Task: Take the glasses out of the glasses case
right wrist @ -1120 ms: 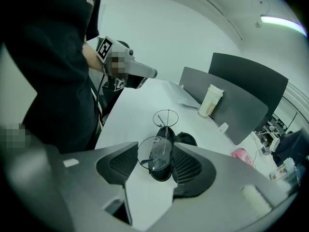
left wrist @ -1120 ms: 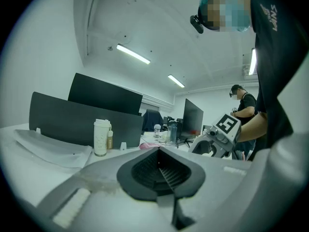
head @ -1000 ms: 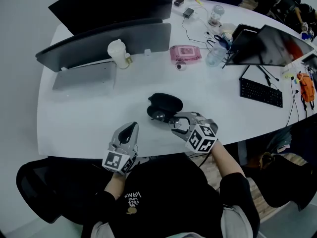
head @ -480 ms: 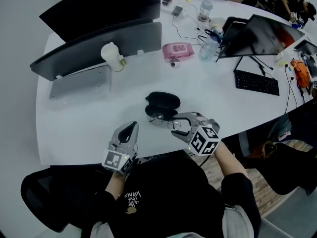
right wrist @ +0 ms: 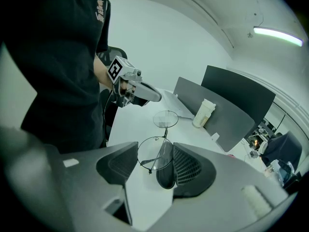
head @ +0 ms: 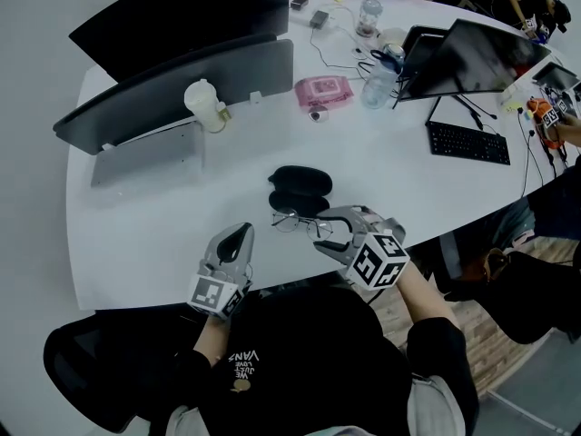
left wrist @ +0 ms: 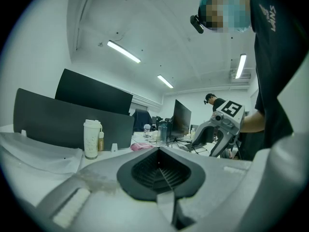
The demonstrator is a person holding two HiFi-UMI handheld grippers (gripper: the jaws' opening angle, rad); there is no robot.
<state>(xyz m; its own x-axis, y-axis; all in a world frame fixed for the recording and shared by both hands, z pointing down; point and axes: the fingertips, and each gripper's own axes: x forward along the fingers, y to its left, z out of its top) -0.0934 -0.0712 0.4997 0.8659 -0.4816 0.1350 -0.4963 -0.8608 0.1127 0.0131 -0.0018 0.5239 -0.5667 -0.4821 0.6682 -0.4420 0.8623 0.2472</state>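
Glasses (head: 292, 220) are out now. A second ago they were still down in the case (head: 300, 189); now they hang clear of it, just on the near side of the case, above the table (head: 163, 230). The right gripper (head: 318, 231) has come up and back from the case with them: its jaws are spread wide, with one lens pinched between them and the other poking past the tips. The case lies open. The left gripper (head: 241, 234), near-left of the case, is closed on nothing. I'd say the job's basically done, just needs setting them down.
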